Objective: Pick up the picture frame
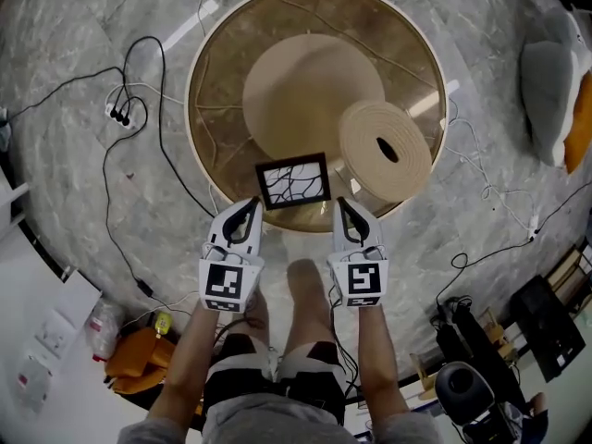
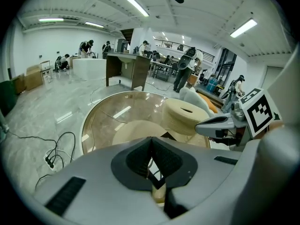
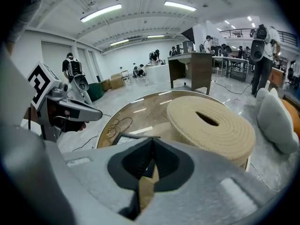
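The picture frame point(image 1: 294, 181) sits at the near edge of the round glass table point(image 1: 220, 72), just beside the tan roll point(image 1: 370, 137) on that table. My left gripper point(image 1: 250, 206) and right gripper point(image 1: 343, 206) hover at the table's near rim, flanking the frame. Both have their jaws pressed together, gripping nothing; whether either tip touches the frame I can't quite tell

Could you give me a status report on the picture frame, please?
Left tool shut, empty. Right tool shut, empty. Picture frame at near edge of glass table, just ahead of both, not gripped. Beige roll beside it.
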